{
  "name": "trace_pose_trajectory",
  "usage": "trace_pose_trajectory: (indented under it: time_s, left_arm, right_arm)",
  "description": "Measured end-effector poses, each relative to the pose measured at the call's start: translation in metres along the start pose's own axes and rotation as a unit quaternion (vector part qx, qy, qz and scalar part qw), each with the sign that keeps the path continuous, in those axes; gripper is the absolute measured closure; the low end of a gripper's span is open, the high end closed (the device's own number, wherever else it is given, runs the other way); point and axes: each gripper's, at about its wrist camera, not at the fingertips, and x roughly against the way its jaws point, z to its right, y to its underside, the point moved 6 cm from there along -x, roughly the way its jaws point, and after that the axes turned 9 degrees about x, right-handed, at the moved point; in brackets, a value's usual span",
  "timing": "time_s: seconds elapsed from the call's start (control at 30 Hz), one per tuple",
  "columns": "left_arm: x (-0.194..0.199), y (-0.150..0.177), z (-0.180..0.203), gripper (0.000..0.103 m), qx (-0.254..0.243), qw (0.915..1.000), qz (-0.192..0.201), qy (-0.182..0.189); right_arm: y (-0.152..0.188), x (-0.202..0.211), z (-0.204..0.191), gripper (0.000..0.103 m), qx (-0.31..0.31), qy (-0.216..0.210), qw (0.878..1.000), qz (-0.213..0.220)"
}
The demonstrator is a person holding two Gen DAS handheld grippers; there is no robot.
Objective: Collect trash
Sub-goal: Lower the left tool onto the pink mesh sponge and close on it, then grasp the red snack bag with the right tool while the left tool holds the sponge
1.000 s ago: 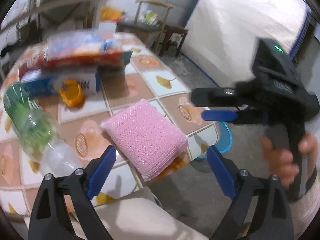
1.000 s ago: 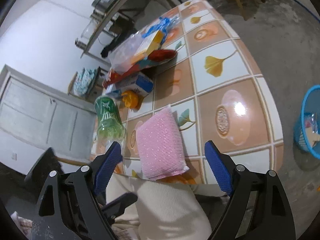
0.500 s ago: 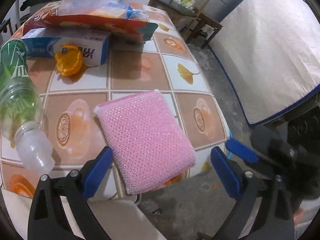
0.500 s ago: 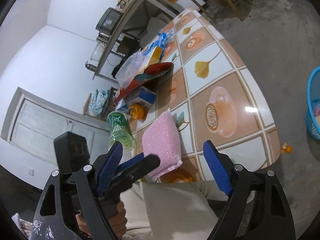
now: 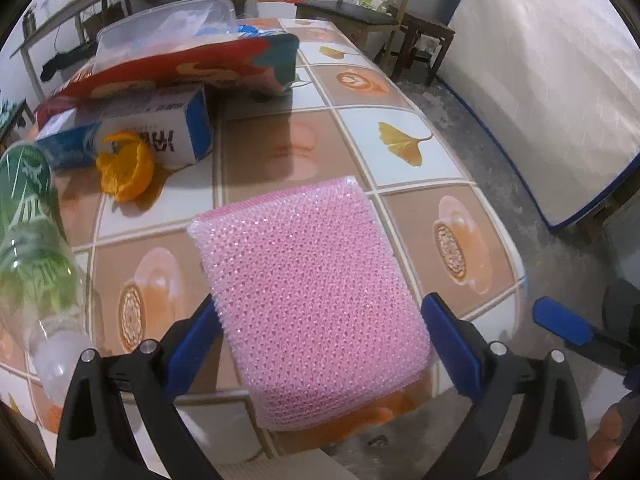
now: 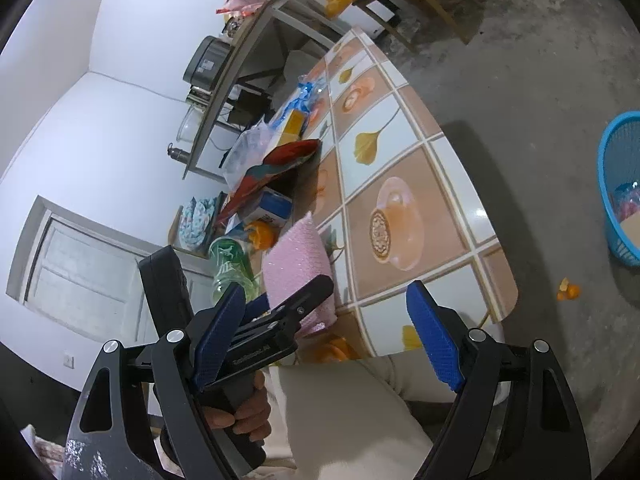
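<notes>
2 grippers in play, both w/ jaws spread wide and nothing held. Left gripper (image 5: pixel 320 344) hangs over the pink scrub pad (image 5: pixel 308 296), which lies flat at the near edge of the tiled table (image 5: pixel 460 216), 1 corner overhanging; its blue pads sit either side of the pad but don't press on it. Right gripper (image 6: pixel 328 340) is off to the side, empty, aimed past the table toward the floor. Best approach imo: lower the left straight down so the pads bracket the pad's 2 long sides, then squeeze firmly, since the pad looks soft and will likely compress. Blue basket (image 6: pixel 616 184) sits on the floor well apart from the table; likely the drop spot. Bottle (image 5: pixel 32 248) and orange peel (image 5: pixel 124 172) lie nearby; keep clear of them.
</notes>
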Motion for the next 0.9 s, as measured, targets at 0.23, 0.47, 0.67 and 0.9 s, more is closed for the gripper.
trace_pose_trajectory:
  time_s: [0.23, 0.47, 0.67, 0.9]
  left_arm:
    - [-0.001, -0.002, -0.001, 0.013, -0.017, 0.9997, 0.016, -0.01]
    - [0.009, -0.003, -0.011, 0.02, 0.011, 0.9995, 0.025, 0.014]
    - [0.025, -0.001, -0.011, 0.02, 0.014, 0.9985, 0.036, 0.04]
    - [0.058, -0.001, -0.007, 0.02, 0.011, 0.9926, 0.066, 0.101]
  right_arm:
    - [0.001, 0.0, -0.004, 0.024, 0.014, 0.011, 1.0, 0.003]
    - [-0.004, 0.003, -0.006, 0.026, 0.026, 0.019, 0.999, 0.006]
    - [-0.026, 0.004, -0.017, 0.026, 0.052, 0.025, 0.998, 0.013]
    - [-0.07, -0.002, -0.058, 0.026, 0.138, 0.049, 0.989, 0.002]
